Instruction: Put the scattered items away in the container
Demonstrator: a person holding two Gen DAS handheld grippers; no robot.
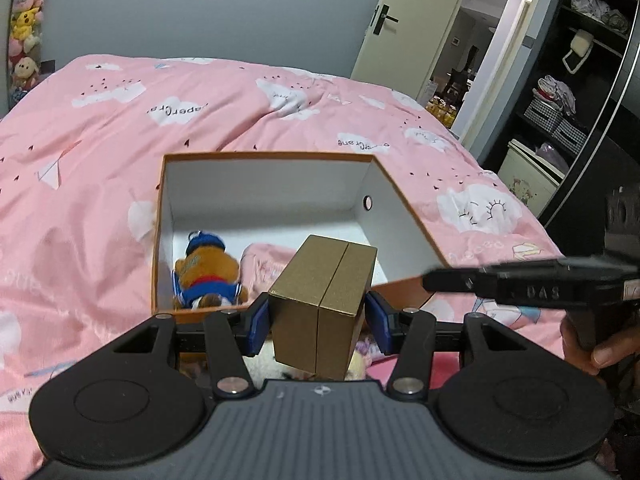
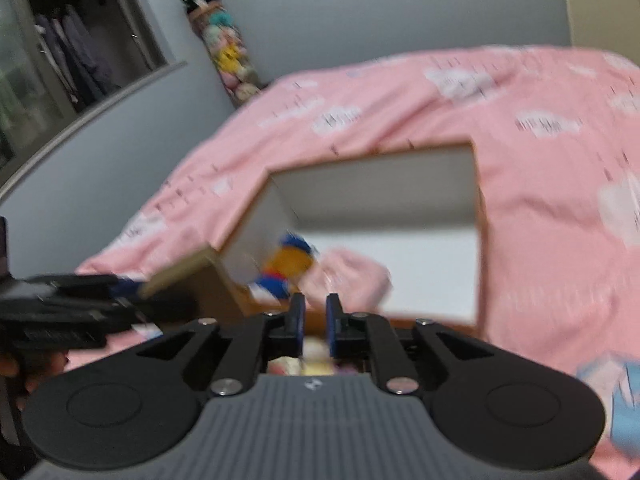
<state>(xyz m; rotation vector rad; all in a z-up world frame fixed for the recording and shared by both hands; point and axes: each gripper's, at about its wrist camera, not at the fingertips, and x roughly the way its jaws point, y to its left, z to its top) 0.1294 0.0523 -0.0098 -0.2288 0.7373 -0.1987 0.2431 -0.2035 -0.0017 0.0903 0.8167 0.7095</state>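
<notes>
My left gripper (image 1: 318, 320) is shut on a gold box (image 1: 320, 300), its blue pads pressing both sides, over the near rim of the open orange container (image 1: 260, 155). Inside lie a brown plush bear in blue (image 1: 208, 276) and a pink pouch (image 1: 268, 264). The right gripper (image 1: 430, 280) reaches in from the right, by the container's near right corner. In the blurred right wrist view my right gripper (image 2: 316, 312) stands slightly open with nothing between its pads, at the container's (image 2: 380, 192) near edge. Beyond it are the bear (image 2: 288, 264) and the pouch (image 2: 348, 276). The gold box (image 2: 180, 276) shows at left.
The container rests on a pink bedspread (image 1: 120, 140). A person's hand (image 1: 600, 352) holds the right gripper. A door (image 1: 404, 20) and dark shelves (image 1: 560, 100) are at the back right. Stacked plush toys (image 1: 26, 28) hang at the far left. Soft pale items (image 1: 360, 356) lie under the grippers.
</notes>
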